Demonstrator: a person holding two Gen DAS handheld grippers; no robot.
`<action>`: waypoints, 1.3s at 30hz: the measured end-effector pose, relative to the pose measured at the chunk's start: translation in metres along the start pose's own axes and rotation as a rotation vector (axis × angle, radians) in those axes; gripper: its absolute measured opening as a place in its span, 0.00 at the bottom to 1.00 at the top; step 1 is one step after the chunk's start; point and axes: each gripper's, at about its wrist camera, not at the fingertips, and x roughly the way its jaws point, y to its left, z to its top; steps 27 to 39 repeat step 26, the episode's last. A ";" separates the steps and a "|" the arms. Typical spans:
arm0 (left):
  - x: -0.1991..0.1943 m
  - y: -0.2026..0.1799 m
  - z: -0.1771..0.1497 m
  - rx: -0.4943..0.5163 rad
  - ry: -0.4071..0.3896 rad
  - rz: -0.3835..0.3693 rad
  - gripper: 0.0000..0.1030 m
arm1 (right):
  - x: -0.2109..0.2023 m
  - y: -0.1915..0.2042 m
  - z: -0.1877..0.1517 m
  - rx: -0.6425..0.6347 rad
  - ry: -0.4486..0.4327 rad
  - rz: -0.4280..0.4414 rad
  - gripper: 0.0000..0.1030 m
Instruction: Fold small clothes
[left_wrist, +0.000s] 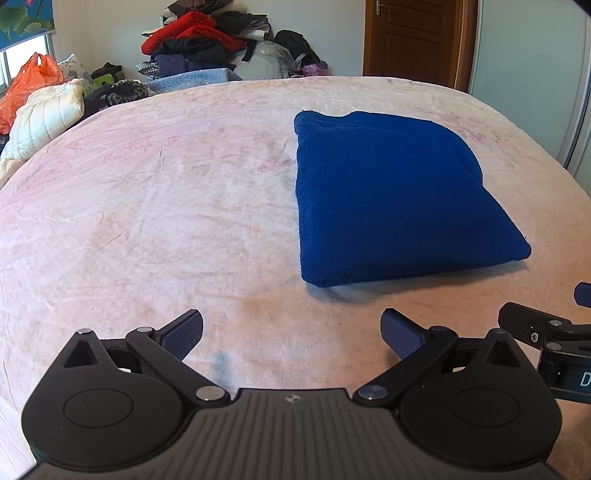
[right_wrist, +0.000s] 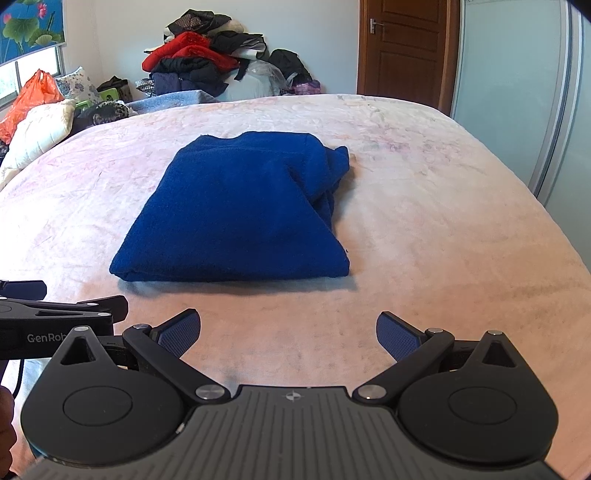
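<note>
We held our left gripper (left_wrist: 291, 334) and right gripper (right_wrist: 288, 334) wide apart, holding nothing. The folded blue sweater (right_wrist: 236, 210) lay on the pink bed (right_wrist: 424, 229) ahead — its layers hid inside. The clothes pile (left_wrist: 207, 40) looked too jumbled to sort.

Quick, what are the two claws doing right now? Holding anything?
Left gripper: open, holding nothing.
Right gripper: open, holding nothing.
The folded blue garment lies on the bed, untouched.
</note>
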 end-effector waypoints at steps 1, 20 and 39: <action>0.000 0.000 0.000 0.000 0.001 0.000 1.00 | 0.000 0.000 0.000 0.001 0.001 0.001 0.99; 0.001 0.001 -0.001 0.000 0.003 0.000 1.00 | 0.001 0.001 -0.003 0.003 0.006 0.006 0.99; -0.003 0.007 0.003 0.005 -0.028 0.002 1.00 | 0.002 -0.003 -0.001 -0.005 -0.010 0.011 0.99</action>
